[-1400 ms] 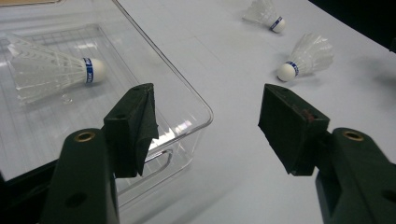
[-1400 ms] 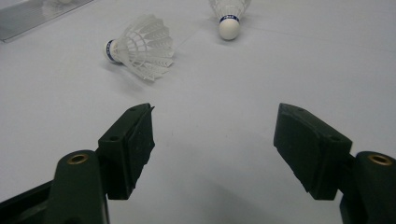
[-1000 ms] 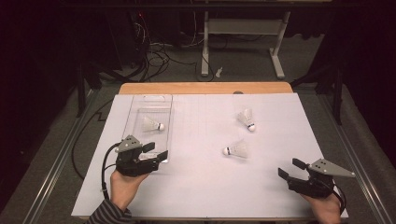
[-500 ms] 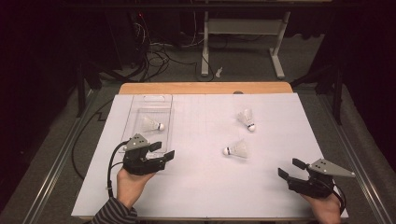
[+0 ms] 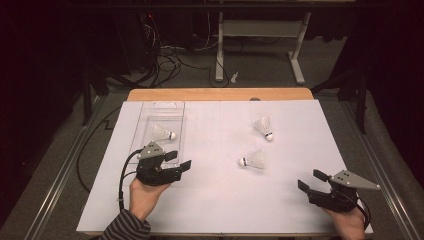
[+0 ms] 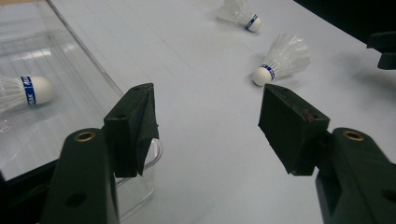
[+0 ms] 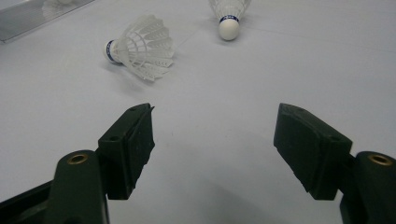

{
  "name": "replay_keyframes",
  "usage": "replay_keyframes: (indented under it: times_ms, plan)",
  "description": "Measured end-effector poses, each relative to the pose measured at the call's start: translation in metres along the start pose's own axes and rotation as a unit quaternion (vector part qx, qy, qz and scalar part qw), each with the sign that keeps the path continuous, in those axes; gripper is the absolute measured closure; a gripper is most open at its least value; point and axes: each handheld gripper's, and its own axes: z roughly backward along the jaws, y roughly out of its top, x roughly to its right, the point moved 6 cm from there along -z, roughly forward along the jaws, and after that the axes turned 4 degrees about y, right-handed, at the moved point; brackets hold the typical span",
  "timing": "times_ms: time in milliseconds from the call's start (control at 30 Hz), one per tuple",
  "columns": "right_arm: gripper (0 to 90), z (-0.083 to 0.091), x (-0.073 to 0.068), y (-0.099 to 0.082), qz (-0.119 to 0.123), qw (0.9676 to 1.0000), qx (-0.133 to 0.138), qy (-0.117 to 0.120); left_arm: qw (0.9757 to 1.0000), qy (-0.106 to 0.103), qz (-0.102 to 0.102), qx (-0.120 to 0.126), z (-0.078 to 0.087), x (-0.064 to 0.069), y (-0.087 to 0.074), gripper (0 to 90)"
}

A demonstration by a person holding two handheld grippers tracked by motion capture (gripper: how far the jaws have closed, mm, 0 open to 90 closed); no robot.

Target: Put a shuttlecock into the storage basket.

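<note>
Three white shuttlecocks are in view. One (image 5: 163, 133) (image 6: 24, 91) lies inside a clear plastic tray (image 5: 145, 117) (image 6: 65, 60) at the left. Two lie on the white sheet: a near one (image 5: 253, 160) (image 6: 282, 58) (image 7: 140, 46) and a far one (image 5: 263, 127) (image 6: 240, 13) (image 7: 228, 16). My left gripper (image 5: 178, 160) (image 6: 210, 128) is open and empty, just off the tray's near right corner, pointing toward the near shuttlecock. At the front right my right gripper (image 5: 312, 181) (image 7: 215, 149) stands open and empty, well short of both loose shuttlecocks.
The white sheet (image 5: 215, 200) covers most of a wooden table (image 5: 220, 94). Beyond the table's far edge are cables (image 5: 165, 55) and a desk frame (image 5: 260, 45) on a dark floor. Metal rails (image 5: 55, 175) run along both sides.
My left gripper has moved right and slightly forward, from the tray's near end out over the sheet toward the near shuttlecock. The right gripper has stayed put.
</note>
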Motion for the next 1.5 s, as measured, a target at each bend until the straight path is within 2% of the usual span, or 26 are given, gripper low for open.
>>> replay_keyframes:
  times_ms: [1167,1500]
  plan:
    - [29.1,0.000,0.000,0.000,0.000,1.0000,0.000,0.001,0.9996,-0.026,-0.013,-0.006,-0.028,0.018,0.019,36.9]
    - [29.1,0.000,0.000,0.000,0.000,1.0000,0.000,0.001,0.9991,-0.030,-0.028,-0.010,-0.034,0.025,0.027,36.9]
